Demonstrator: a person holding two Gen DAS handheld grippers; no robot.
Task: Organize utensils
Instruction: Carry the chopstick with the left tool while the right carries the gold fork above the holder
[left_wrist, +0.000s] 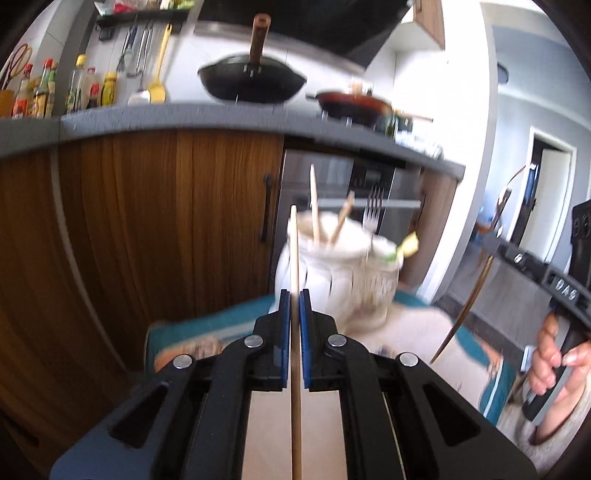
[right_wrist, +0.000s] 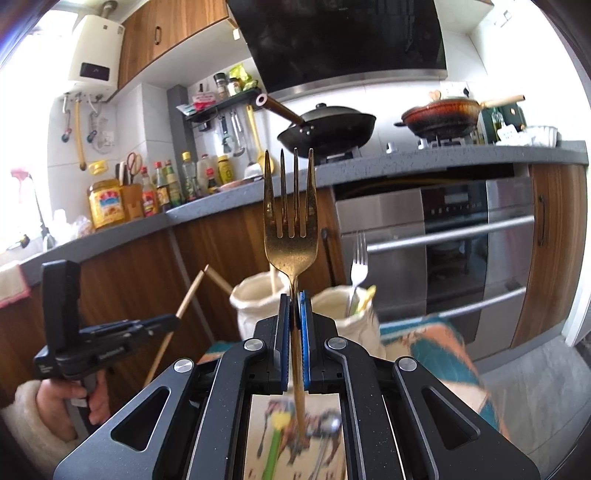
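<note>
Now, two white jars, left jaws shut on one chopstick, right jaws gripping one gold fork

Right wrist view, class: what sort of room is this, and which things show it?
Most likely a home kitchen: a black wok on the hob, a built-in oven under the grey countertop, and sauce bottles along the wall.

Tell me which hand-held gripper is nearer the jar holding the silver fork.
Right. The right hand-held gripper is just short of that jar; the left hand-held gripper is off past the other jar.
</note>
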